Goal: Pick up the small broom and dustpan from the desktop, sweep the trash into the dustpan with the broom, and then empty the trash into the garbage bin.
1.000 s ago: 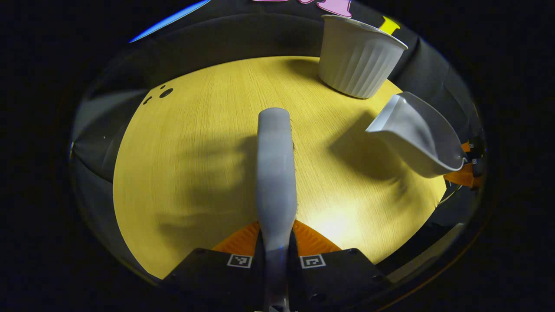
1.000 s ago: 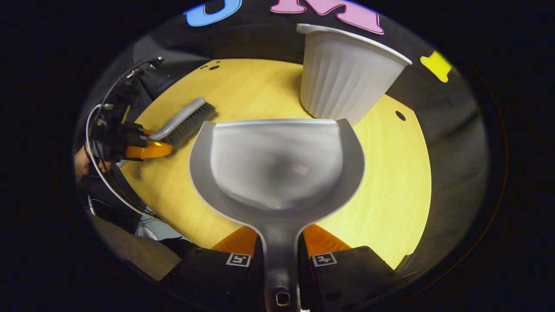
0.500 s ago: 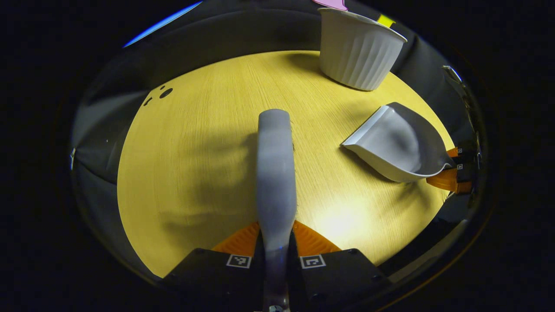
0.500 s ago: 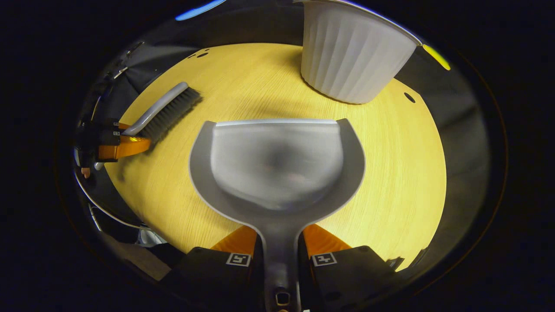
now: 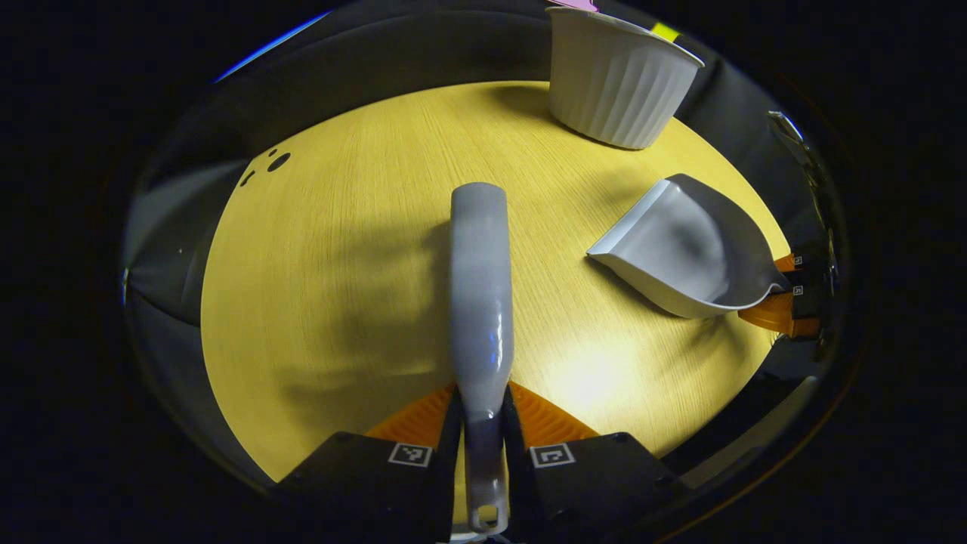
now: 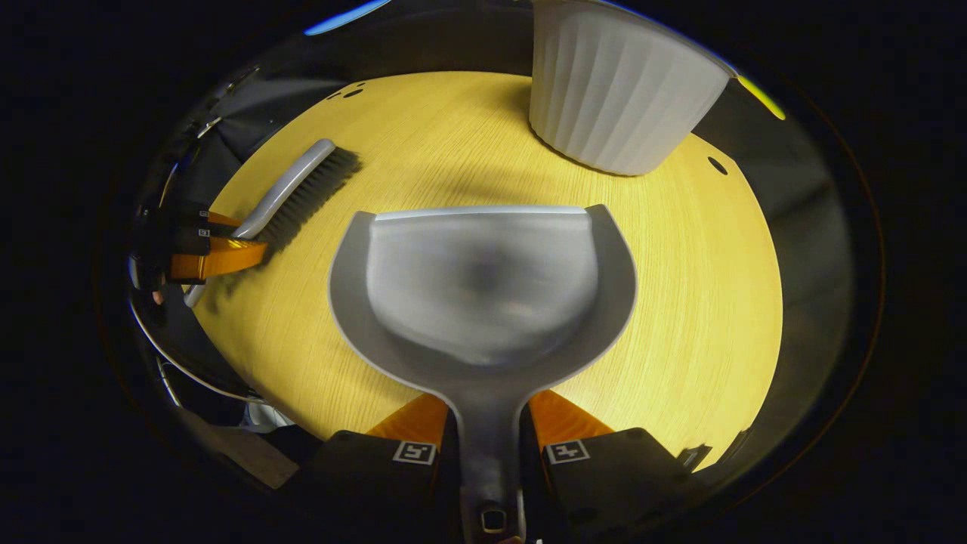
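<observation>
The grey broom (image 5: 480, 287) lies along the yellow desktop, bristles down. My left gripper (image 5: 483, 400) straddles its handle with the fingers slightly apart, and a thin gap shows beside the handle. The right gripper view has this broom (image 6: 295, 196) and left gripper (image 6: 219, 253) at the table's left edge. My right gripper (image 6: 487, 408) is shut on the handle of the grey dustpan (image 6: 483, 287). The dustpan's (image 5: 680, 249) front lip rests on the table, with the right gripper (image 5: 786, 302) behind it. The white ribbed garbage bin (image 6: 619, 91) stands just beyond the pan.
The round wooden table (image 5: 340, 264) has small dark holes (image 5: 278, 161) near its far left rim. The bin (image 5: 619, 83) sits at the far edge. Cables (image 6: 162, 332) hang off the table's left side behind the left gripper.
The dustpan came down from a tilted, lifted pose to rest on the table. My left fingers parted a little and slid back along the broom handle, whose hanging hole now shows.
</observation>
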Tool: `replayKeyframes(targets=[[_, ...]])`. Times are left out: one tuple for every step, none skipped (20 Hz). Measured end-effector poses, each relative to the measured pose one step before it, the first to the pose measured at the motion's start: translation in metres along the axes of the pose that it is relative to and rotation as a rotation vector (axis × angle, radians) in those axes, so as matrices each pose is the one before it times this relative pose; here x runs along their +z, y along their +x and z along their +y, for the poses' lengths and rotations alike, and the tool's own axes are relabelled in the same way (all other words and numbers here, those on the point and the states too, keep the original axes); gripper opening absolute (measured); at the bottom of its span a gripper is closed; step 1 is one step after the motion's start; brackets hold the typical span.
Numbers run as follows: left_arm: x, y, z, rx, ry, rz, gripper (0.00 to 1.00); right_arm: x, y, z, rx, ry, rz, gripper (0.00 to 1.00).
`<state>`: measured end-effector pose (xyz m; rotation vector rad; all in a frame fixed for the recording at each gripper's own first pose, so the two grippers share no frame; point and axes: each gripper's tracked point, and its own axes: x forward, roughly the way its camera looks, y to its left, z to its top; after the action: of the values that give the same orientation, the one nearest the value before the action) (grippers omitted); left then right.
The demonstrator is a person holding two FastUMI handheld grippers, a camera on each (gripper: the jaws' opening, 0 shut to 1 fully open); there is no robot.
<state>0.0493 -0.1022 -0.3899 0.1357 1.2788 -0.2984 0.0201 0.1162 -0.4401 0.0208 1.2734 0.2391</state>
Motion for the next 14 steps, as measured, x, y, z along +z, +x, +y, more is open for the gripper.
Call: replayKeyframes(targets=[[0.00037, -0.00123, 0.00096, 0.00234, 0.0039, 0.00111, 0.33, 0.00083, -0.00014, 0.00003, -0.00119, -0.00253, -0.00051, 0.38], [0.00054, -0.001, -0.00004, 0.00029, 0.00333, 0.00113, 0.32, -0.00054, -0.0012, 0.0013, 0.00569, -0.00281, 0.00004, 0.38], [-0.00215, -0.00223, -0.00137, 0.00106, 0.00114, 0.00028, 0.38, -0.00082, -0.00132, 0.00109, 0.00592, 0.00246, -0.0011, 0.39], [-0.00131, 0.00004, -0.00085, 0.0008, -0.00037, -0.00018, 0.39, -0.0041, -0.00296, 0.00056, 0.00737, 0.00389, 0.00394, 0.46], [-0.00113, 0.00068, -0.00235, -0.00353, -0.00443, -0.00156, 0.42, 0.00254, -0.00459, 0.00084, 0.00294, 0.00547, -0.01159, 0.41], [0.00078, -0.00058, -0.00037, -0.00253, -0.00554, -0.00033, 0.44, -0.00006, -0.00167, 0.00009, 0.00608, 0.00767, -0.00603, 0.4], [-0.00008, -0.00164, 0.00029, 0.00482, -0.00424, -0.00388, 0.45, 0.00073, -0.00339, 0.0006, 0.00802, 0.01279, -0.0017, 0.41], [0.00138, -0.00194, 0.00178, 0.00578, -0.0025, -0.00496, 0.47, -0.00039, -0.00419, 0.00052, 0.00707, 0.01496, -0.00593, 0.49], [0.00063, -0.00254, 0.00123, 0.00699, -0.00278, -0.0031, 0.47, 0.00059, -0.00496, -0.00017, 0.00595, 0.01393, -0.00584, 0.42], [0.00215, -0.00349, 0.00049, 0.00093, -0.00411, -0.00616, 0.51, 0.00036, -0.00623, 0.00002, 0.0067, 0.01132, -0.00995, 0.42], [0.00137, -0.00424, -0.00004, 0.00237, -0.00569, -0.00509, 0.49, 0.0007, -0.00647, -0.0014, 0.00518, 0.00744, -0.00655, 0.43], [0.00326, -0.0042, 0.00087, 0.00357, -0.00712, -0.00855, 0.53, -0.00001, -0.00627, -0.00156, 0.00094, 0.00229, -0.00568, 0.43], [0.00402, -0.00613, 0.00061, 0.00304, -0.00631, -0.01601, 0.5, 0.0033, -0.0073, -0.00136, 0.00377, -0.00048, -0.01156, 0.43], [0.00696, -0.00549, 0.00053, -0.00259, -0.00456, -0.02189, 0.5, 0.00305, -0.01008, -0.00046, 0.00506, 0.00146, -0.01374, 0.43]])
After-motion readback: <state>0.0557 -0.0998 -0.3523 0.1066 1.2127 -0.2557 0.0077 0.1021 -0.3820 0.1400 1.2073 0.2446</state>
